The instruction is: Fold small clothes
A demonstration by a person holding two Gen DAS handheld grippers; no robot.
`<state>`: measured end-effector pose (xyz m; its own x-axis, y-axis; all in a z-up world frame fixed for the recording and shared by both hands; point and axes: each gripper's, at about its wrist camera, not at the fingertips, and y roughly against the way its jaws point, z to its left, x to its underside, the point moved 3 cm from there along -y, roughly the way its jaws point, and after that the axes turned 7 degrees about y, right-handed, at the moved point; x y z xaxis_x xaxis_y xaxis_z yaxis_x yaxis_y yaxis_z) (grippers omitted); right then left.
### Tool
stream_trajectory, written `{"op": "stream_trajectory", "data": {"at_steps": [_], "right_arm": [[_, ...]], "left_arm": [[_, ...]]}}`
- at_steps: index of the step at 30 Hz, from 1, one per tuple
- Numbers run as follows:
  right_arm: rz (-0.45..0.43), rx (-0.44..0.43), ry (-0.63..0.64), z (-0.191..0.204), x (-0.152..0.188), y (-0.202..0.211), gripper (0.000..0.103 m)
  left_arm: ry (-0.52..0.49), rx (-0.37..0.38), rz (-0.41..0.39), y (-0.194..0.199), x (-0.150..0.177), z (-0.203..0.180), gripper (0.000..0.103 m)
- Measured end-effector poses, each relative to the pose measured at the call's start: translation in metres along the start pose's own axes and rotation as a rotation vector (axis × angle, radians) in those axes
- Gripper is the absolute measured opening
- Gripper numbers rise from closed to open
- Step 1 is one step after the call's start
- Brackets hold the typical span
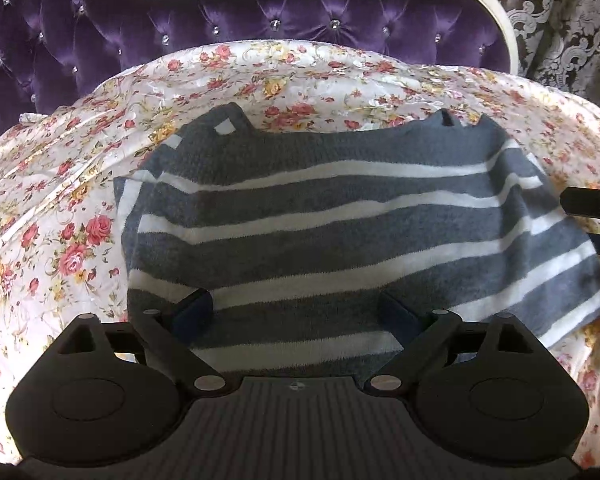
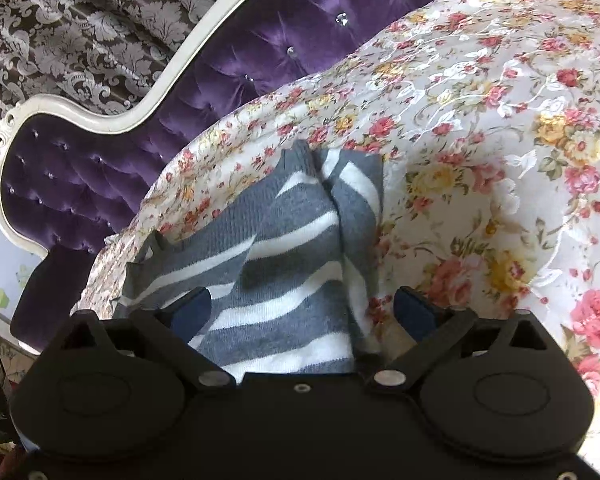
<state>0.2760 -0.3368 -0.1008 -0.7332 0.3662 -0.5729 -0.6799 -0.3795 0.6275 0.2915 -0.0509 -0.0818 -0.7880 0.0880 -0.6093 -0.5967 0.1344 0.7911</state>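
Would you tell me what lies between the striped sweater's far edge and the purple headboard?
Only the floral bedspread lies between the striped sweater and the purple headboard; the left wrist view shows it best.

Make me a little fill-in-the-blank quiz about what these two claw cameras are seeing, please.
1. The sweater is grey with ____ stripes.
2. It lies on a bedspread printed with ____.
3. The tufted headboard behind it is coloured ____.
4. Both the left claw and the right claw have their fingers ____, gripping nothing.

Missing words: white; flowers; purple; open
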Motion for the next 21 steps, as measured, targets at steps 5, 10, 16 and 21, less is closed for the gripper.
{"op": "stream_trajectory", "data": {"at_steps": [5, 10, 16, 21], "right_arm": [[0.004, -0.008, -0.004, 0.0, 0.0, 0.0, 0.101], [0.001, -0.04, -0.052, -0.006, -0.001, 0.0, 0.102], [-0.002, -0.086, -0.12, -0.012, -0.001, 0.001, 0.103], [0.003, -0.113, -0.155, -0.015, 0.0, 0.002, 0.103]], "left_arm": [[0.016, 0.015, 0.033, -0.004, -0.003, 0.001, 0.097], [0.026, 0.036, 0.074, -0.001, -0.012, 0.006, 0.09], [0.042, 0.05, 0.038, 0.011, -0.036, -0.007, 0.083], [0.066, 0.027, 0.07, -0.015, -0.051, -0.019, 0.083]]}}
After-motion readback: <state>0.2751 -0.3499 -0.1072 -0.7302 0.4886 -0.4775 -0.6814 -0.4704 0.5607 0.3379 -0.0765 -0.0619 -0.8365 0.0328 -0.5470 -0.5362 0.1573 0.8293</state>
